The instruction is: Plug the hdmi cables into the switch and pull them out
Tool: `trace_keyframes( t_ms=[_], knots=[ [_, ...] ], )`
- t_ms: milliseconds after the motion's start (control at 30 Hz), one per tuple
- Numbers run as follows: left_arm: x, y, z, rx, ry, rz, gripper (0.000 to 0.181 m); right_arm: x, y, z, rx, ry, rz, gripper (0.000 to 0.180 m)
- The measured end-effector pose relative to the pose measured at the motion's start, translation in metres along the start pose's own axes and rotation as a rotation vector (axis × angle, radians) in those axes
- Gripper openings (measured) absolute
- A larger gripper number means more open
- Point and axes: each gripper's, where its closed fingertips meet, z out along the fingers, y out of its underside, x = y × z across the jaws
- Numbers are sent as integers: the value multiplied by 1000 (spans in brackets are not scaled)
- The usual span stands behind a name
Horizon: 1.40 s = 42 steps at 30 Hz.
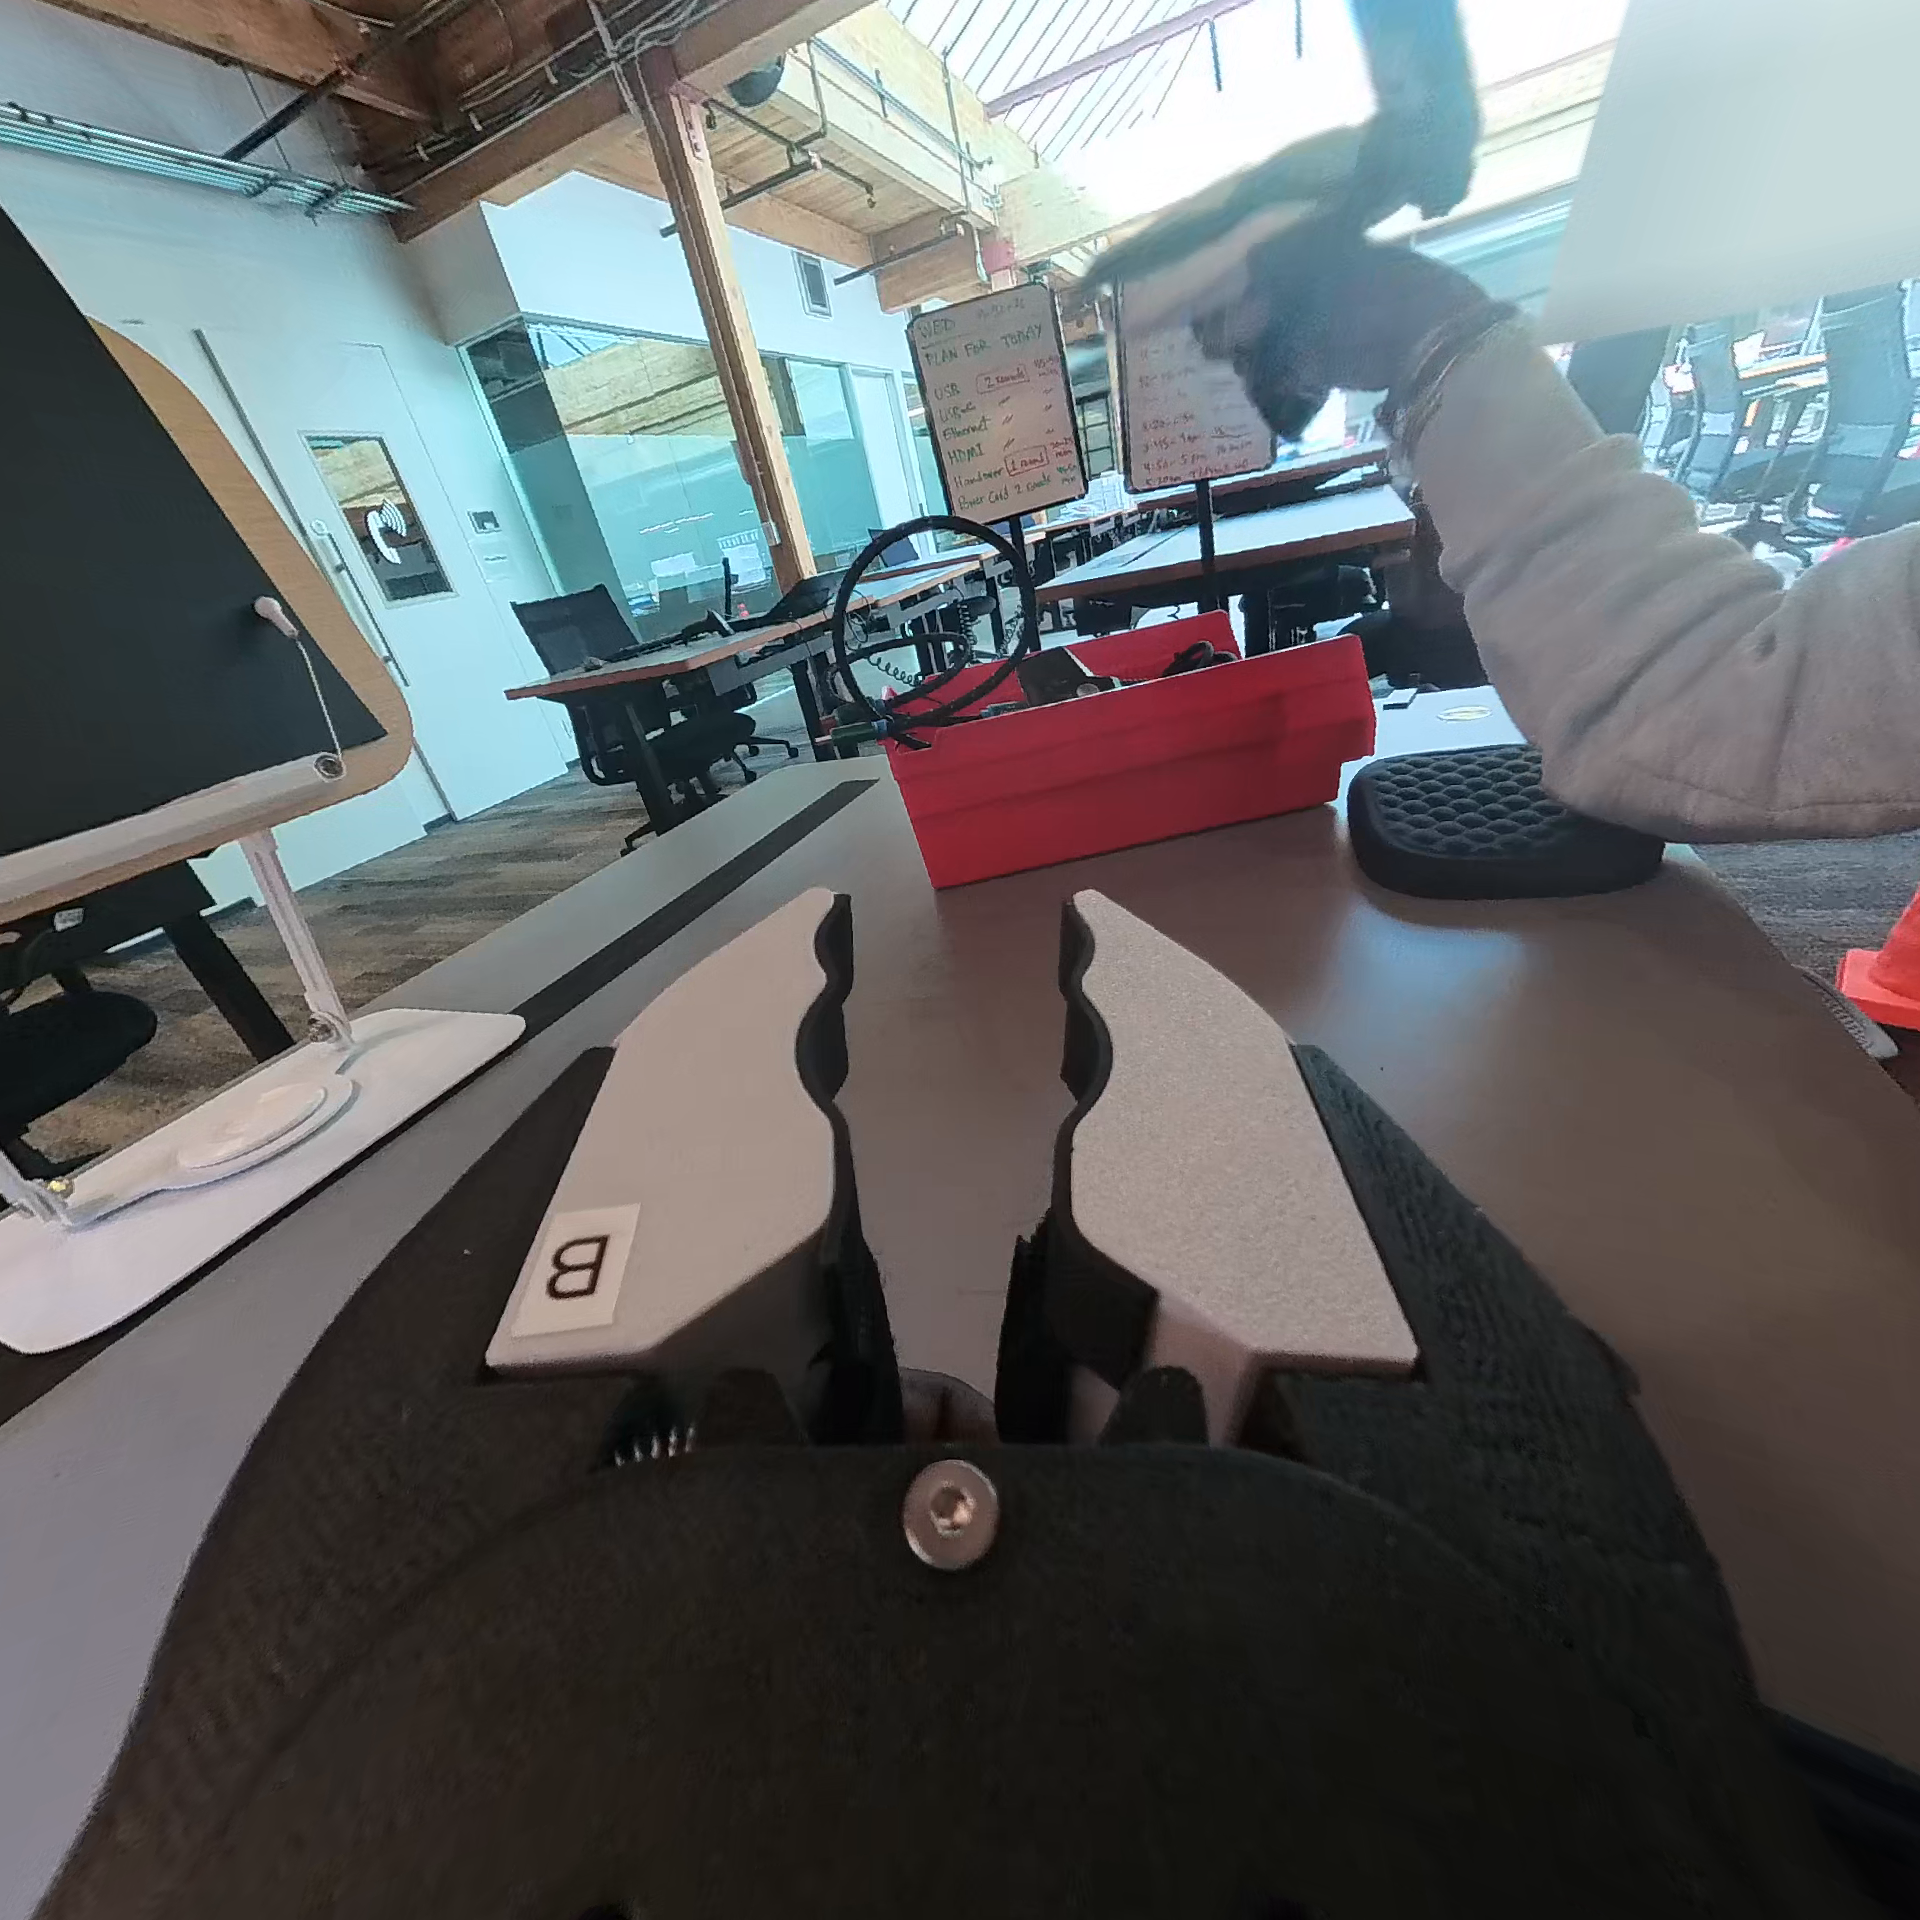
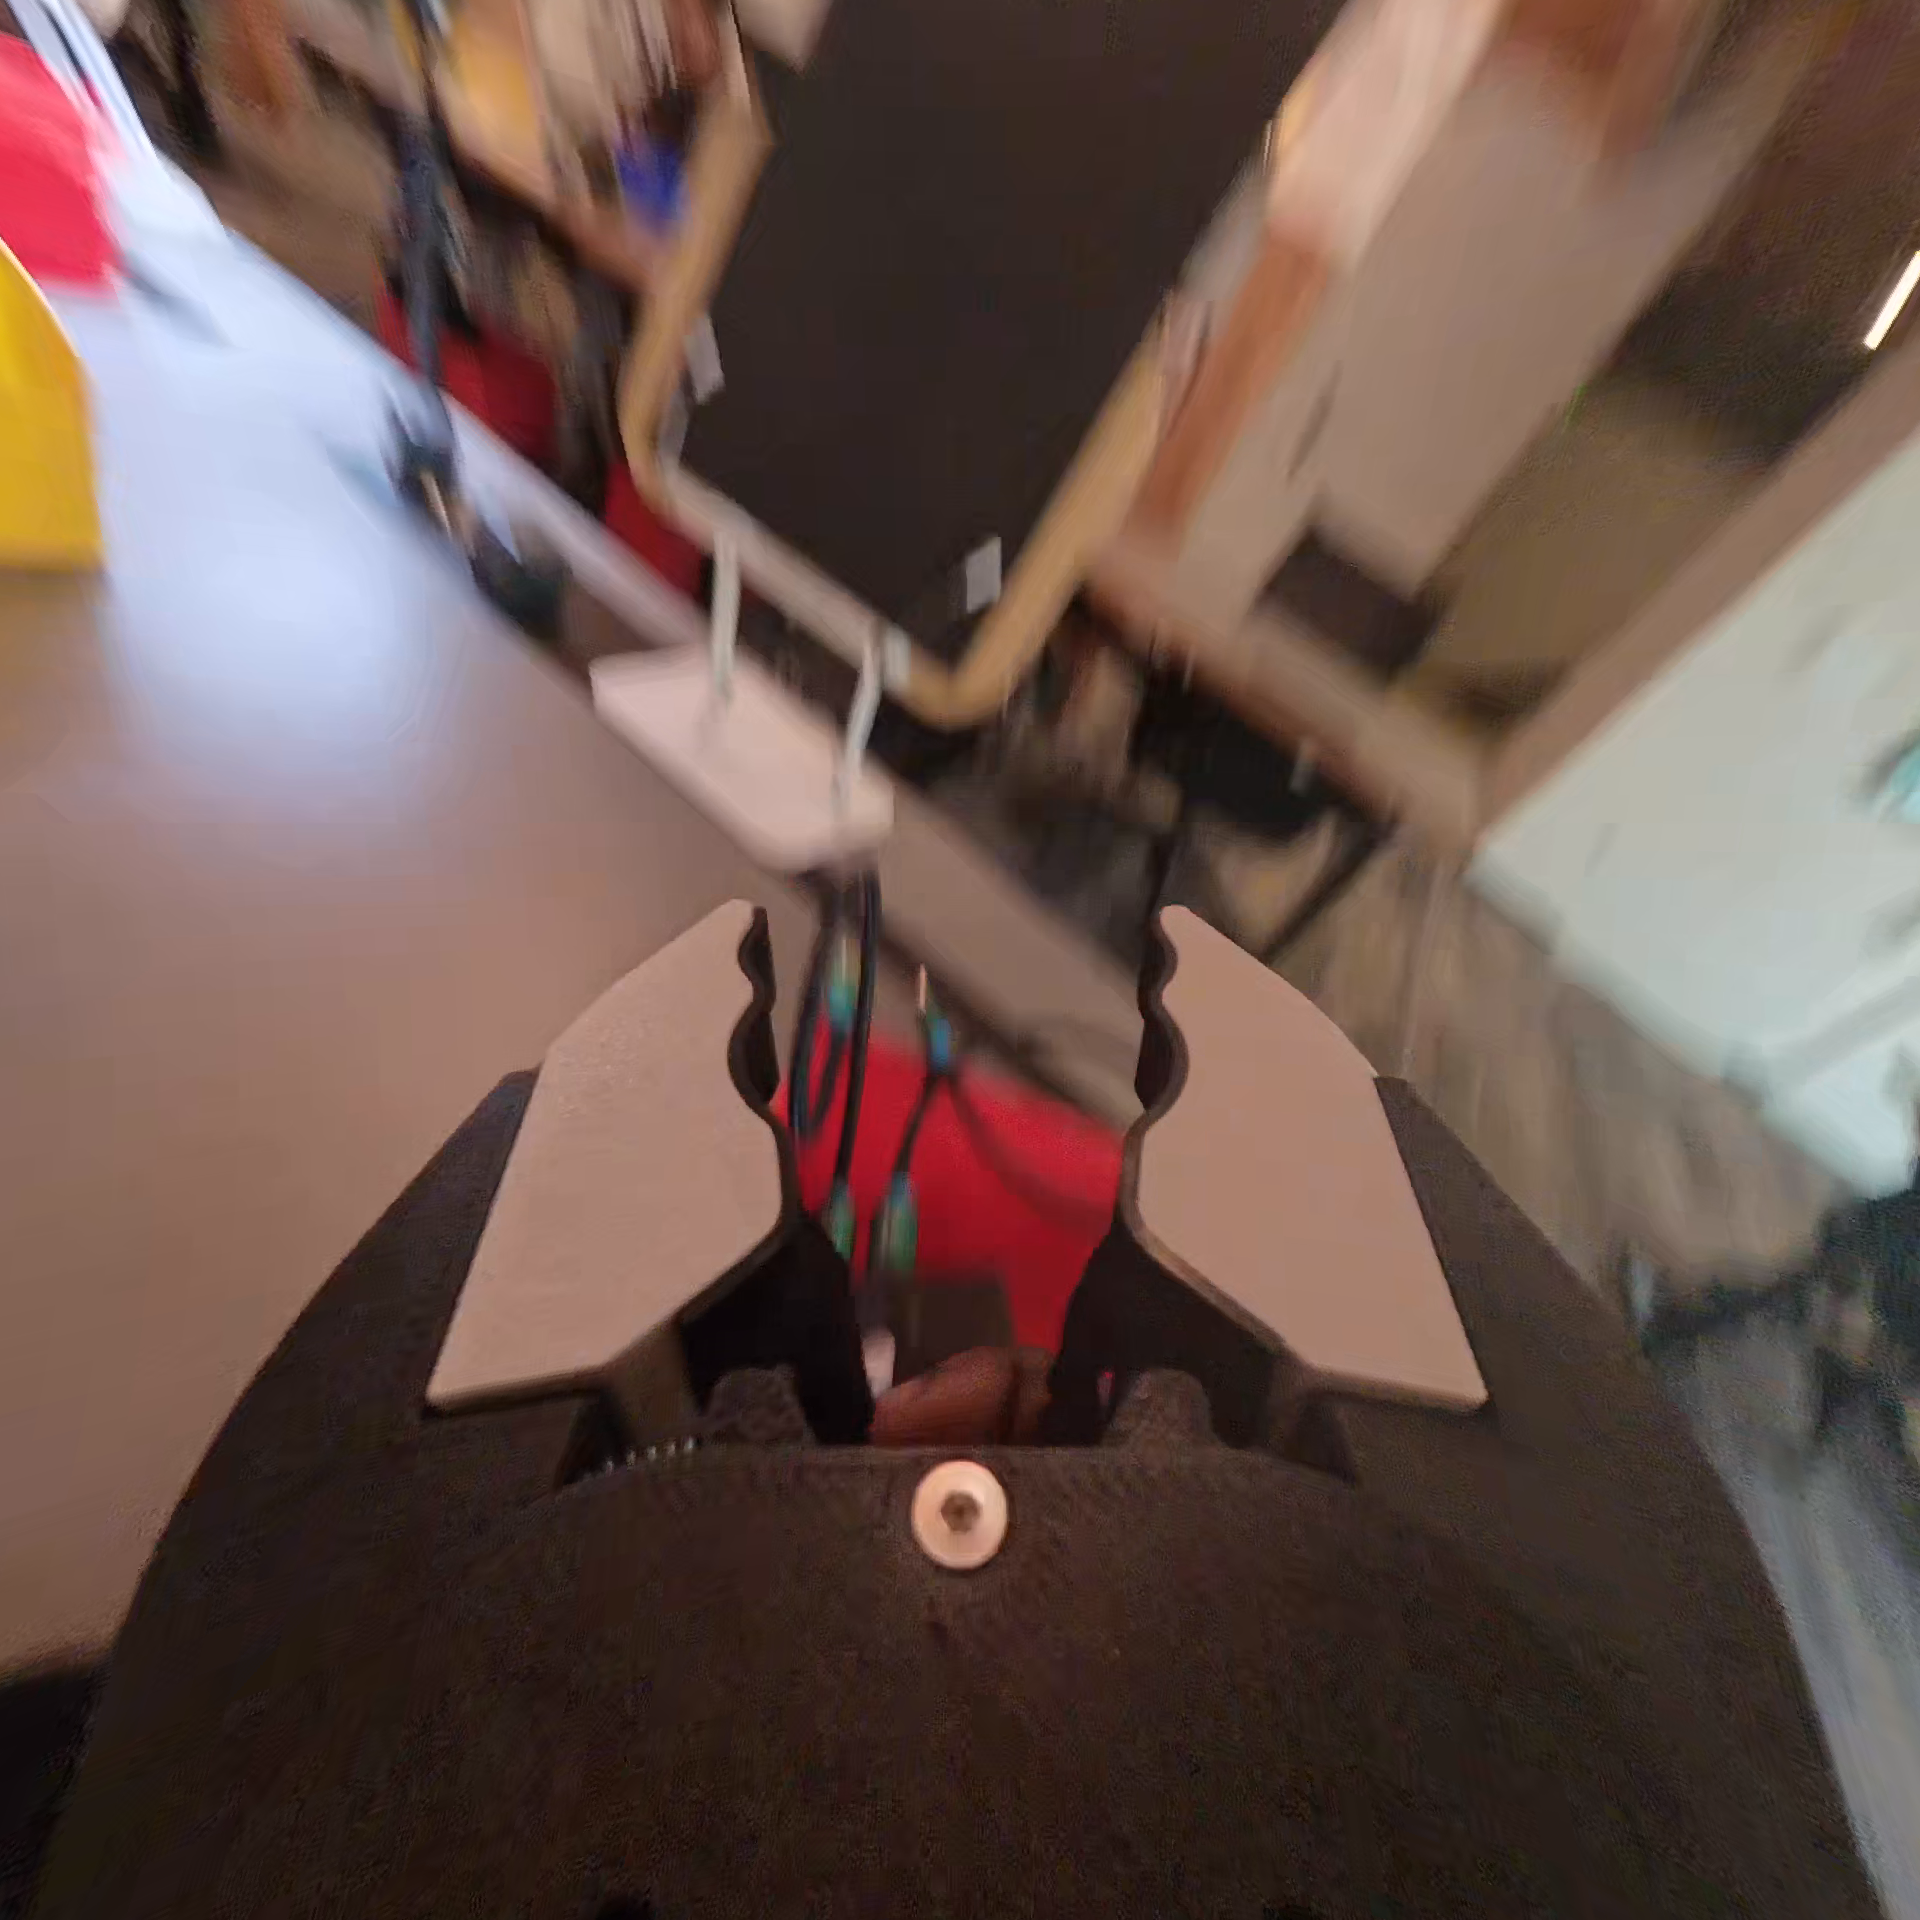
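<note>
My left gripper (image 1: 956, 914) is open and empty, low over the brown table (image 1: 1195, 1039). Ahead of it stands a red bin (image 1: 1132, 758) with black cables (image 1: 873, 724) looping out of it. A gloved hand holds my right gripper (image 1: 1299, 208) high at the upper right, blurred. The right wrist view is blurred and tilted. In it my right gripper (image 2: 956, 925) is open and empty above the red bin (image 2: 997, 1164). Dark cables with green and blue ends (image 2: 852, 1049) lie in the bin. I cannot make out the switch.
A dark board on a white stand (image 1: 260, 1122) is at the left and also shows in the right wrist view (image 2: 748, 748). A black mesh pad (image 1: 1496, 821) lies under a grey sleeve (image 1: 1683, 665). An orange cone (image 1: 1886, 987) is at the right edge. A yellow object (image 2: 36, 436) is far left.
</note>
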Motion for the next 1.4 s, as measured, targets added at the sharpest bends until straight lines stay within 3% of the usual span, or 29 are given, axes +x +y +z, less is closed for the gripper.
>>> trace_keyframes(
  t_ms=[67,167,233,333,433,533,633,767,900,1100,1267,1400],
  knots=[
    [-2,-2,-1,5,-12,-24,37,-14,-65,-16,337,58,-107,73],
    [0,-29,-12,72,-8,-225,44,-58,-142,-51,778,147,-275,74],
    [-4,-59,-33,86,14,-333,47,-107,-162,-57,933,29,-310,74],
    [-47,-80,-79,-94,-126,-353,50,-175,-139,-29,831,-260,-238,79],
    [-118,-60,-149,-496,-365,-262,56,-222,-89,4,695,-453,-171,84],
    [-193,-15,-237,-912,-660,-333,59,-235,-48,31,669,-496,-50,82],
    [-205,45,-292,-1275,-677,-555,61,-235,-35,38,701,-550,130,74],
    [-208,102,-335,-1618,-693,-613,57,-235,-32,42,657,-501,17,74],
    [-205,134,-354,-1726,-685,-716,53,-234,-29,43,667,-514,60,72],
    [-204,150,-360,-1664,-710,-809,45,-230,-29,43,676,-478,37,68],
    [-201,152,-360,-1645,-696,-838,8,-228,-27,43,668,-447,12,67],
    [-199,152,-358,-1649,-679,-815,4,-228,-24,45,657,-432,-3,65]
  ],
)
